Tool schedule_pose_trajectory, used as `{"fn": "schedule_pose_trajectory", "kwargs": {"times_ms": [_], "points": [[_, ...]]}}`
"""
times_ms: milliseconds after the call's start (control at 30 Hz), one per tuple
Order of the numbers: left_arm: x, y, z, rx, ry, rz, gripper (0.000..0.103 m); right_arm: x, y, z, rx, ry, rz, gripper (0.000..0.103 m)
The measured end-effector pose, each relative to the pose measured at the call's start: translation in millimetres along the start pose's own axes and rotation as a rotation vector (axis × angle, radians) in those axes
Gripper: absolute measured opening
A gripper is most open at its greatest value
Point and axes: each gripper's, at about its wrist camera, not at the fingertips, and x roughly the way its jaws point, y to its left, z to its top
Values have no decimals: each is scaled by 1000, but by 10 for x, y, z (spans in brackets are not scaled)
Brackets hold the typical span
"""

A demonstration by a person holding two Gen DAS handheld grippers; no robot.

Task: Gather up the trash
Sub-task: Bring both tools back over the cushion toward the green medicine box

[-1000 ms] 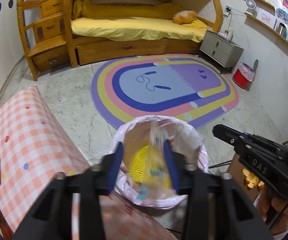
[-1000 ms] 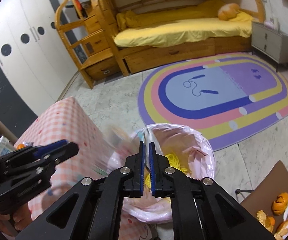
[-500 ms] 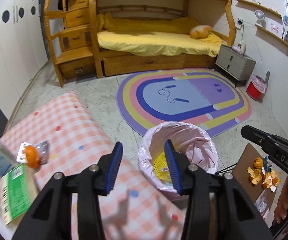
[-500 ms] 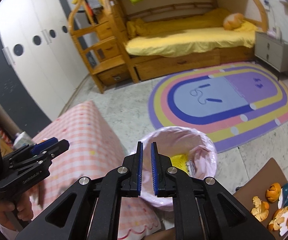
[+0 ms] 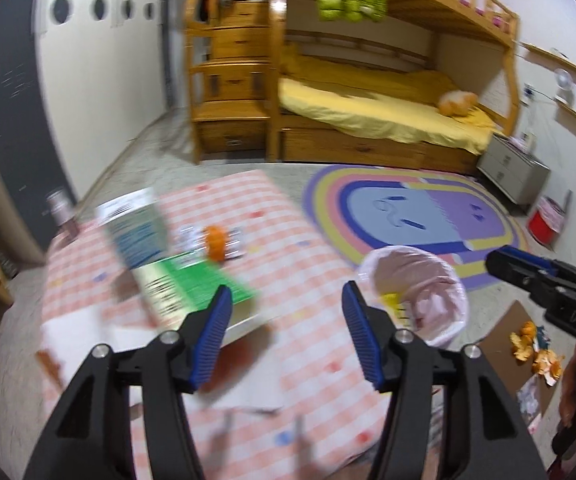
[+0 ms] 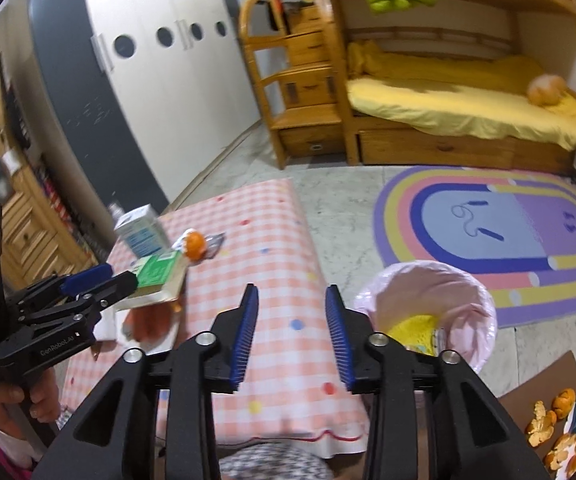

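Bin point(image 6: 427, 304) with pink liner on the floor just beside the table point(image 6: 272, 280), yellow wrapper inside; seen to the right of the right gripper point(image 6: 289, 332) and of the left gripper point(image 5: 286, 338). More trash on the table beyond both grippers: orange point(image 6: 193, 245) on a clear wrapper, blue-white carton point(image 6: 142, 232), green box point(image 6: 160, 270). Peels point(image 6: 555, 432) on brown cardboard on the floor, right of the bin. Both pairs of jaws apart, just been opening, nothing between them. Left gripper blurred in its own view, held in a hand point(image 6: 20, 398) at lower left.
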Motion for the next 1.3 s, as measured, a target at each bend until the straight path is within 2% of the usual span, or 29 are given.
{"fn": "schedule_pose_trajectory", "kwargs": {"times_ms": [67,133,233,367,600,1033,1300], "points": [[-108,225,-100,-30,-3,37,64,28,185,-15,-40,6,16,57],[-208,429,-206,-61,-8,73,72,41,336,-38,-76,5,12,64],[-350,789,-393,-129,-5,125,81,115,556,-70,-118,24,32,69],[-429,1106,-576,-182,5,176,86,236,799,-102,-164,49,57,71],[-393,1452,-646,-237,16,259,87,523,1139,-69,-225,102,93,71],[-92,1794,-615,-271,68,293,87,1315,1353,159,-220,202,99,71],[-11,1847,-678,-273,94,297,87,1632,1480,41,-251,296,130,78]]}}
